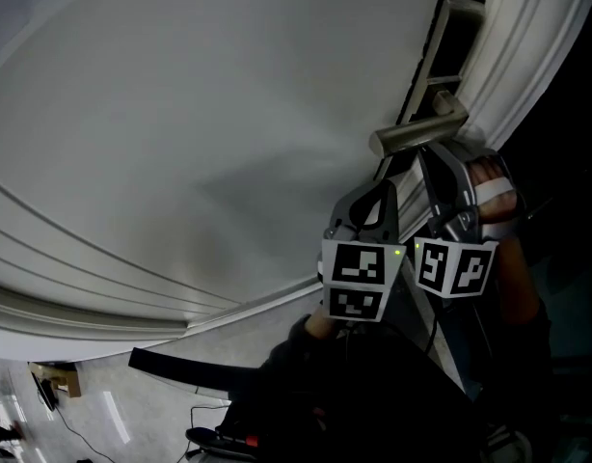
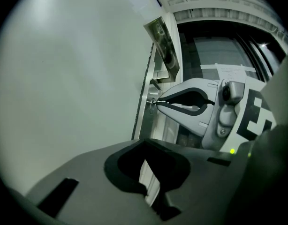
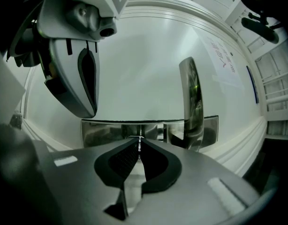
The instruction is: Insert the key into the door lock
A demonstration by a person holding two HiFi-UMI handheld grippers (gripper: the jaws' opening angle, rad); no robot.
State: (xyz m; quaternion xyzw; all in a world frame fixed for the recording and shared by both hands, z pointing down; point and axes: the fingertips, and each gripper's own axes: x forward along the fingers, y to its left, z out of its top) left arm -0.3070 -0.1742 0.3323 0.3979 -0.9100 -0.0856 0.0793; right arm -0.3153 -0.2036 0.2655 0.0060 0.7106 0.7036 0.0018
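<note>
A white door [image 1: 180,114] carries a silver lever handle [image 1: 417,135] on a shiny lock plate [image 3: 111,130]. In the right gripper view, my right gripper [image 3: 138,139] is shut on a small metal key [image 3: 140,147], whose tip is at the plate just left of the handle [image 3: 192,97]. Seen from the left gripper view, the right gripper [image 2: 156,101] holds the key [image 2: 152,102] against the door's edge hardware below the handle [image 2: 163,46]. My left gripper [image 2: 144,144] is shut on nothing and hangs beside the right one, close to the door [image 1: 385,183].
White door-frame mouldings [image 1: 537,56] run along the right side, with a dark strike opening [image 1: 450,41] above the handle. Below, tiled floor [image 1: 113,403] shows with a black cable. A person's hand [image 1: 494,196] holds the right gripper.
</note>
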